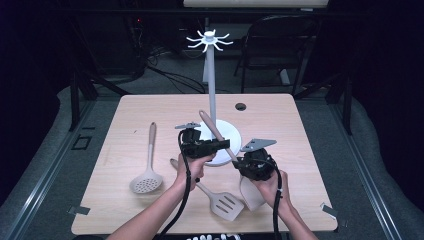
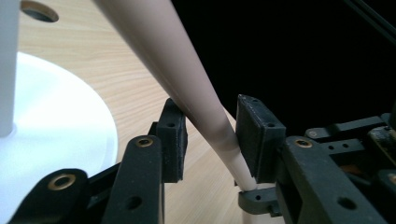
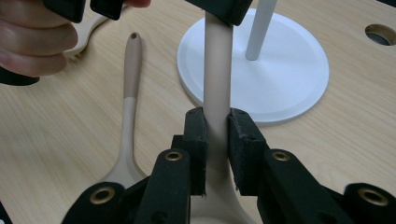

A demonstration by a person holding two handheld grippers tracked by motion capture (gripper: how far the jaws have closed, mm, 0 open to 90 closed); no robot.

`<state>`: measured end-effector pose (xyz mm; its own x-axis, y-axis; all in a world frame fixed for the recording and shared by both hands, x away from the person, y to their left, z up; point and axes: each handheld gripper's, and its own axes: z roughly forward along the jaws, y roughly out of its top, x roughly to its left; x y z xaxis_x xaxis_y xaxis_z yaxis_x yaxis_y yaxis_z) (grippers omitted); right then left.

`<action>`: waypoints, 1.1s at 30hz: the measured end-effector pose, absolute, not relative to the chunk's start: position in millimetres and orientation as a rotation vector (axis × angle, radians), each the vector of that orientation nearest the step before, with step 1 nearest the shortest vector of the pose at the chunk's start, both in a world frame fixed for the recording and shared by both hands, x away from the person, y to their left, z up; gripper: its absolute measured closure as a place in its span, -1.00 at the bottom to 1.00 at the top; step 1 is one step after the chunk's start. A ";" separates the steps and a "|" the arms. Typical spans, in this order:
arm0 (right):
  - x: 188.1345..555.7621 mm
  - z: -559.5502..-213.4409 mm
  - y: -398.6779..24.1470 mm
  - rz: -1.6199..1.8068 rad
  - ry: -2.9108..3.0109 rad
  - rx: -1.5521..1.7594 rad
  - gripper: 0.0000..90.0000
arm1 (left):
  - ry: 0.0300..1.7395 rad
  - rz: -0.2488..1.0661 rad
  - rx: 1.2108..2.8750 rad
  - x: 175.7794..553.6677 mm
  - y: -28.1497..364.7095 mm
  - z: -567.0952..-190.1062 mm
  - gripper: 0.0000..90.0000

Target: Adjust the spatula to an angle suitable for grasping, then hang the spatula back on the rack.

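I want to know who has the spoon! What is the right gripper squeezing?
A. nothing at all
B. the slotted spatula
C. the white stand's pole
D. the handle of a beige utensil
D: in the right gripper view, the right gripper has both pads pressed on the beige utensil handle.

2 black tools (image 1: 226, 144) (image 1: 239, 162), brass-ringed screws, grey 3-cornered plates, black cables; bare forearms.

A light wooden table (image 1: 280, 107) stands in the middle of the frame on a grey floor (image 1: 165, 82). Behind it – at the upper right – is a dark chair (image 1: 272, 45). The room around is black, with cables (image 1: 172, 75) on the floor.
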<state>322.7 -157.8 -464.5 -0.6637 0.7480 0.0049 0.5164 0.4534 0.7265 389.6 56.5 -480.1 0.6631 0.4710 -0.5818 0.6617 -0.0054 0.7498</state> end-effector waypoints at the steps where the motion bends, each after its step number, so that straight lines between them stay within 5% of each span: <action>1: 322.7 -464.5 -157.8 1.033 2.392 1.078 0.75 | 0.940 -0.192 1.647 389.6 56.5 -480.1 0.44; 33: 328.9 -464.1 -171.0 1.095 2.352 1.132 0.64 | 0.734 -0.143 1.691 384.4 31.2 -454.9 0.71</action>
